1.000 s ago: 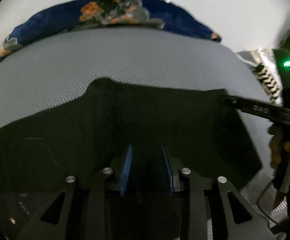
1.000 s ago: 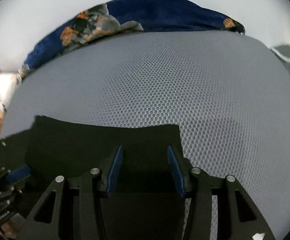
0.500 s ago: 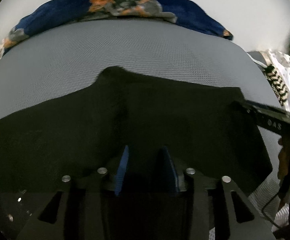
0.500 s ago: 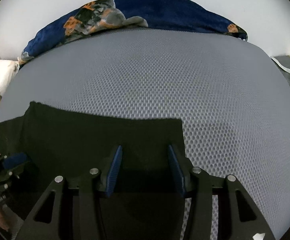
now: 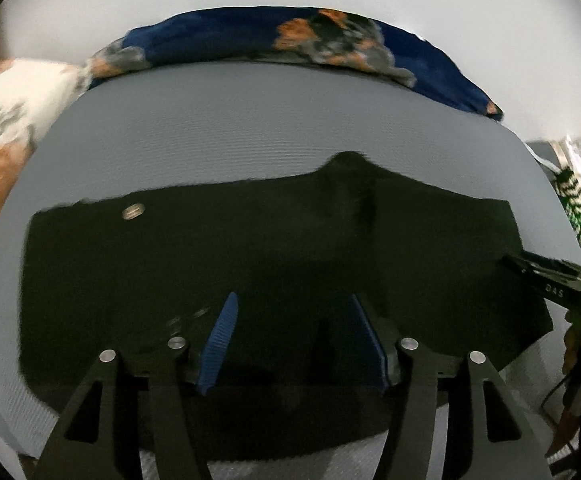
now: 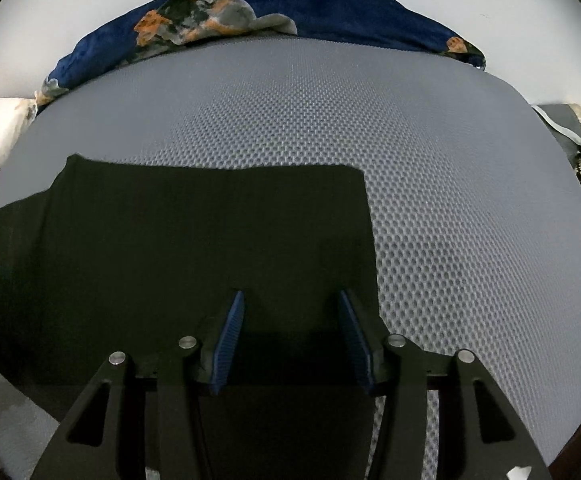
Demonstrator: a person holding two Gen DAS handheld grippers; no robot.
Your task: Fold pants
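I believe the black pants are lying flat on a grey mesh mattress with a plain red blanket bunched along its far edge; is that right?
Not quite: the blanket is dark blue with orange and grey patches, not plain red, as the right wrist view shows. The black pants do lie flat on the grey mesh mattress, with the blanket along its far edge.

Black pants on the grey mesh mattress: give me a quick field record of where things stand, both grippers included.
garment: black pants, spread flat on the grey mesh mattress
button: metal button shows near the far left edge in the left wrist view
left gripper: jaws opening, over the pants, no cloth pinched between the pads
right gripper: jaws apart over the right end of the pants, nothing gripped
background: blue floral blanket along the far edge of the mattress
fold state: cannot tell how many folds are done
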